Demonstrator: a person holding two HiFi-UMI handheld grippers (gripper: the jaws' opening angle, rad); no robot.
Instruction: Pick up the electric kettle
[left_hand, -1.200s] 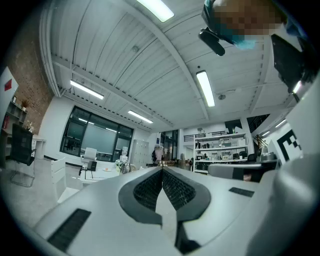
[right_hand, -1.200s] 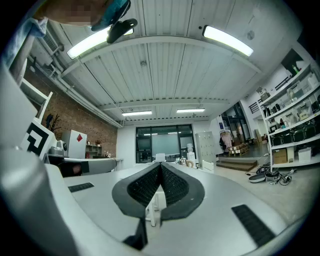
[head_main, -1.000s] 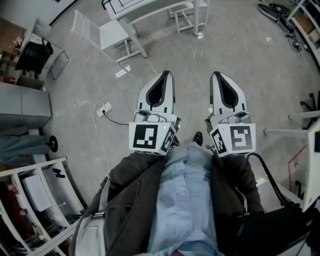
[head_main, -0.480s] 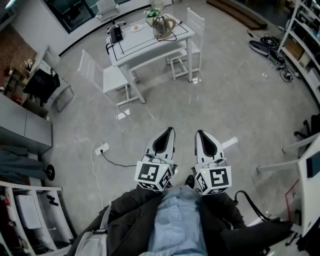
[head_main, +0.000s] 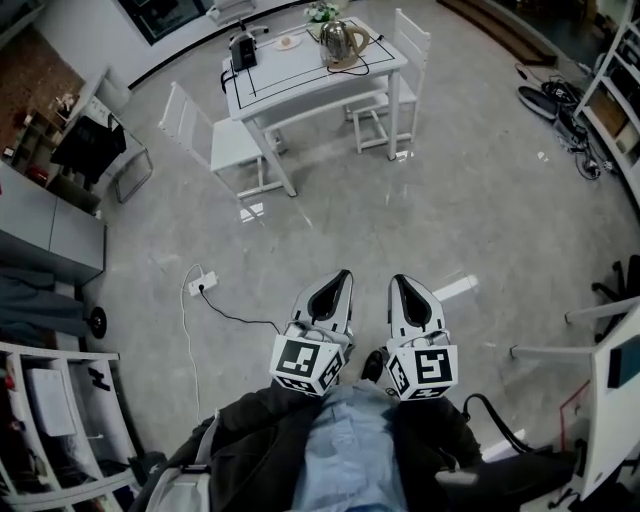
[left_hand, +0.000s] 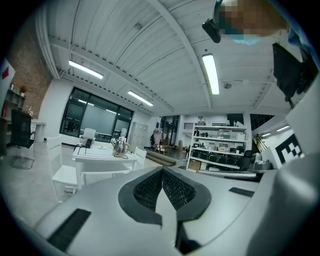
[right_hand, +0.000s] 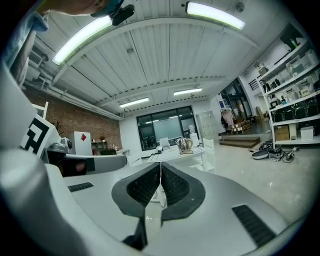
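You have two tongs in play, side by side low in the centre of the head view. Your left tongs (head_main: 343, 275) are pressed fully together with nothing between the pads. Your right tongs (head_main: 397, 280) are closed the same way and just as empty. Both point up the frame over the grey floor (head_main: 480, 180).

The one electric kettle (head_main: 340, 38), shiny metal, stands on the single white table (head_main: 300, 80) at the top centre of the frame, well apart from both tongs. It sits toward the table's right end. On that table you also have one black device (head_main: 242, 50) toward the left end, and one small plate (head_main: 288, 42) between the device and the kettle.

You have two white chairs. One chair (head_main: 215, 145) stands just left of the table, and the other chair (head_main: 408, 50) stands just right of it.

One white power strip (head_main: 200, 284) lies on the floor at mid-left. One dark cable (head_main: 240, 318) runs from it toward your left tongs.

In each gripper view the kettle shows small and far off, just above the closed tips.
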